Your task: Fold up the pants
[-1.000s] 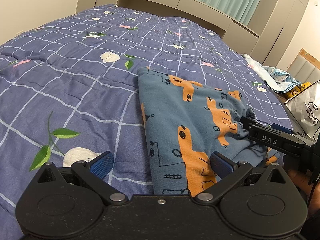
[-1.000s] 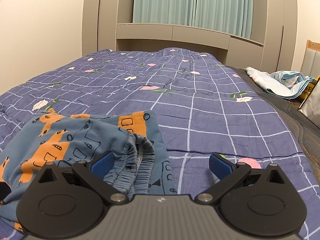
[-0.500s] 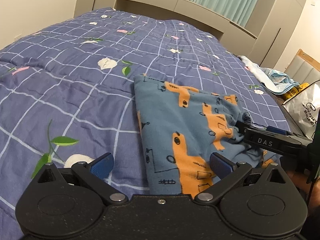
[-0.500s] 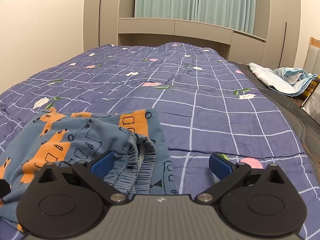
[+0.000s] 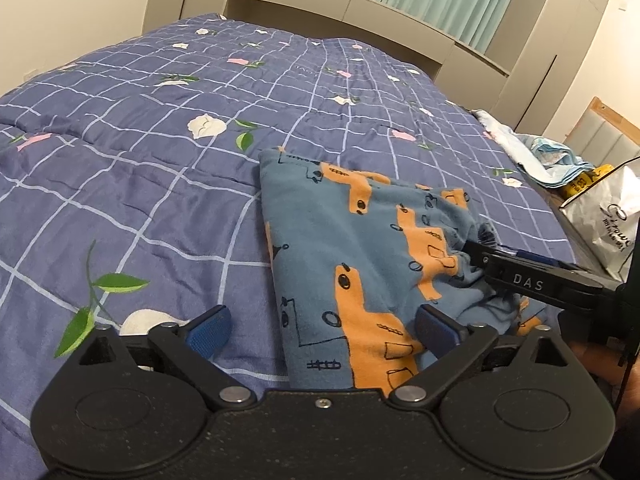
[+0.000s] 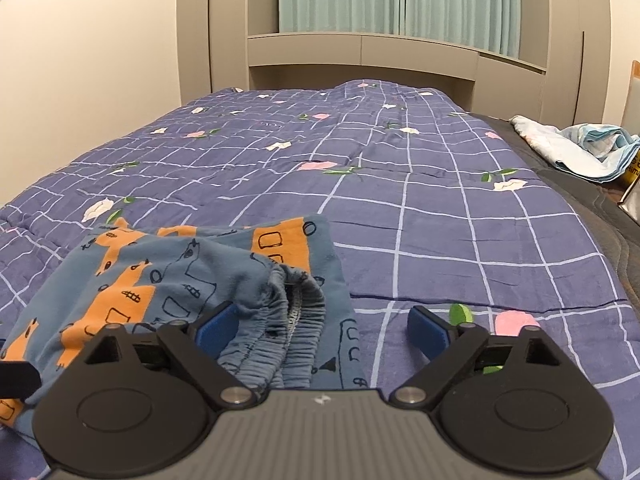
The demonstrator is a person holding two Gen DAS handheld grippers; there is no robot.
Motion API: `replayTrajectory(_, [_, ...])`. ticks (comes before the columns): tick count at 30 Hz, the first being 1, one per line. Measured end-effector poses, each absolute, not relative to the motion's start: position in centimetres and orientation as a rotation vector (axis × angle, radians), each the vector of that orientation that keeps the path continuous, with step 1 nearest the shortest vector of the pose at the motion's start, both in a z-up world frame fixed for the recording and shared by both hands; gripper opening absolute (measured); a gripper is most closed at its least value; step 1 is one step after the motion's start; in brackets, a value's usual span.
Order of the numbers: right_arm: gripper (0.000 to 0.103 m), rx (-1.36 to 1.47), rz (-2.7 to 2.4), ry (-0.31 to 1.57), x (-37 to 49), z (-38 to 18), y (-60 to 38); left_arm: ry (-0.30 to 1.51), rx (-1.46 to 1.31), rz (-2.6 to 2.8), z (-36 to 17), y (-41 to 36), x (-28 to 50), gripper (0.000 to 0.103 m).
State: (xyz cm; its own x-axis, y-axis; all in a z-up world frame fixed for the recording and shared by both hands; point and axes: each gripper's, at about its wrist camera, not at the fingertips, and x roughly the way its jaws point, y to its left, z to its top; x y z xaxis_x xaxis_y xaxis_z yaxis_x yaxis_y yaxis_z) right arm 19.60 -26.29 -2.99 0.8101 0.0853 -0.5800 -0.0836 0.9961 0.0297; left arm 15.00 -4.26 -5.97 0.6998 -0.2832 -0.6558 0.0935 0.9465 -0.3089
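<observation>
Blue pants (image 5: pixel 360 248) with orange vehicle prints lie folded on the purple checked quilt (image 5: pixel 140 184). My left gripper (image 5: pixel 322 332) sits low over their near left edge, and that edge lies between its fingers. Its jaws are closing, with neither pad pressing the cloth. In the right wrist view the gathered waistband (image 6: pixel 288 312) of the pants (image 6: pixel 168 276) bunches up just inside the left finger (image 6: pixel 218 328) of my right gripper (image 6: pixel 324 330). These jaws are closing too and stand wide. From the left wrist view, the right gripper (image 5: pixel 492 250) reaches onto the pants from the right.
A crumpled pale blue cloth (image 6: pixel 580 148) lies at the bed's right edge. Beside it are a white plastic bag (image 5: pixel 608 220) and a yellow packet (image 5: pixel 580 184). A beige headboard cabinet (image 6: pixel 360 48) and curtains stand behind the bed. A hand (image 5: pixel 592 360) holds the right gripper.
The fingers of both grippers have drawn in a little. The right gripper has tipped slightly. The pants lie as before.
</observation>
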Motion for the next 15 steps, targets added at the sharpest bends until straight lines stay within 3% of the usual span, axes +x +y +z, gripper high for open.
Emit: replayTrajectory(15, [0.055, 0.177, 0.201, 0.661, 19.3, -2.7, -27.6, 0.805, -0.433, -0.236, -6.2, -2.0, 16.2, 0.073])
